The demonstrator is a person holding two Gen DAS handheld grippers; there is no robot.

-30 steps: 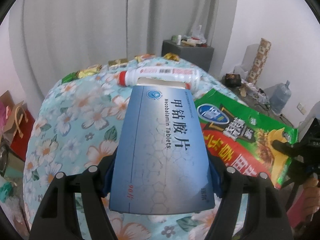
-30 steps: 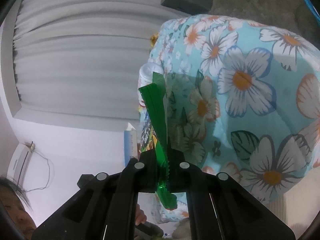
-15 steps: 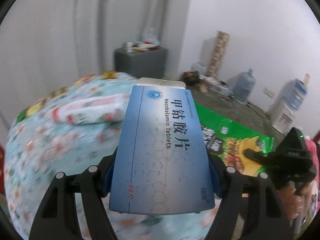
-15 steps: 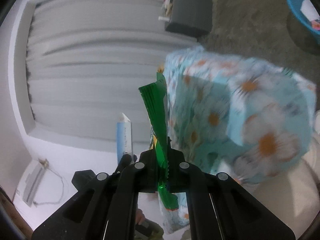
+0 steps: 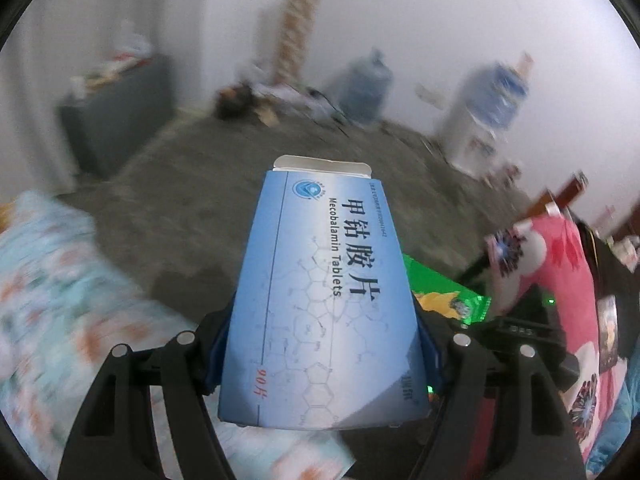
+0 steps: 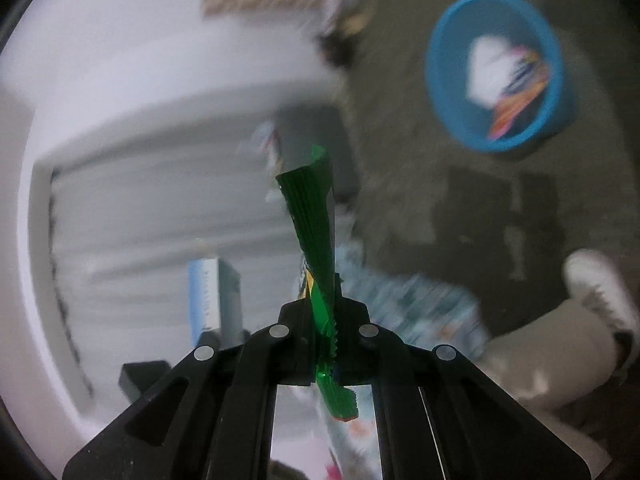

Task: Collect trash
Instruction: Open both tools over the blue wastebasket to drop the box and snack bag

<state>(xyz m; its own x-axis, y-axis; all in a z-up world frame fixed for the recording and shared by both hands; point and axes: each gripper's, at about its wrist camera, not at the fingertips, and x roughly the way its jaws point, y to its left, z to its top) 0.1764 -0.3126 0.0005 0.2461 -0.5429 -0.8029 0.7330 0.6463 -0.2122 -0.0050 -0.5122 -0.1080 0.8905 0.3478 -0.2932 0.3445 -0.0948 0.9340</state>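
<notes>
Both views pretty smeared, so only the close stuff reads clean. Left gripper [image 5: 324, 344] spread wide and clamped on a blue medicine box [image 5: 326, 300], one finger pressed against each long side, box pointing away from the camera with its white end flap sticking up at the far end; "Mecobalamin Tablets" printed down the face. Beyond the box: grey floor [image 5: 224, 184], a blurry patch of the floral tablecloth [image 5: 60, 300] at lower left, a dark grey cabinet [image 5: 116, 108] by the wall with clutter on top, two big water jugs [image 5: 366, 84] further back, too soft for details. Off to the right of the box, a corner of the green snack wrapper [image 5: 444, 292] peeking out, with something pink and flowery [image 5: 560, 272] just past it, can't tell what. Right gripper [image 6: 326, 340] pinched nearly all the way together on that same green snack wrapper [image 6: 316, 216], thin foil caught edge-on between the pads, top twisting upward, serrated end hanging below the fingers. Blue box [image 6: 208, 292] visible at left in this view too, seen side-on. Blue bin [image 6: 440, 72] on the floor at upper right, well apart from both grippers, white and orange packaging already in it. A beige trouser leg [image 6: 536, 360] and white shoe [image 6: 596, 280] at the right edge.
</notes>
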